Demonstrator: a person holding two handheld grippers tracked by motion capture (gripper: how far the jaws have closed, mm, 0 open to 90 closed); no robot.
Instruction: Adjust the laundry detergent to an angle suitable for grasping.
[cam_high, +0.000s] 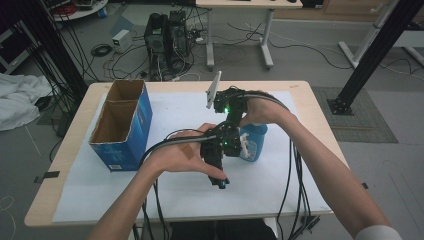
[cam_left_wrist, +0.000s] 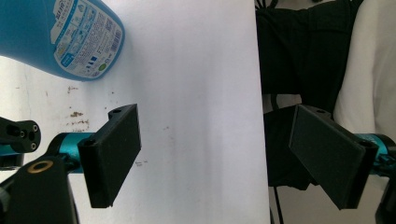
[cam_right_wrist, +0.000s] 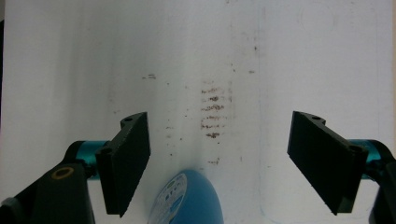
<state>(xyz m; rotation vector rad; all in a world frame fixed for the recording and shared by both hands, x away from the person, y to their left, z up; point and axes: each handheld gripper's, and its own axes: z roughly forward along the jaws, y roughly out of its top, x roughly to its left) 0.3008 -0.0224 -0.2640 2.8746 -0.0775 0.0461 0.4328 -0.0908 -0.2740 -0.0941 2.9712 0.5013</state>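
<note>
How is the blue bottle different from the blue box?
The blue bottle lies on its side on the white sheet, while the blue box stands upright. The bottle is rounded and much smaller; the box is square-cornered, open on top and split into two compartments. Both are blue with printed labels.

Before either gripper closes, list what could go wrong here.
1. The blue bottle lies on its side low between the open right gripper jaws; its rounded body could roll or slip out as they close.
2. The left gripper is open over bare white sheet, the bottle off to one side; closing now would probably catch nothing.
3. In the high view both grippers crowd together and could collide.
</note>
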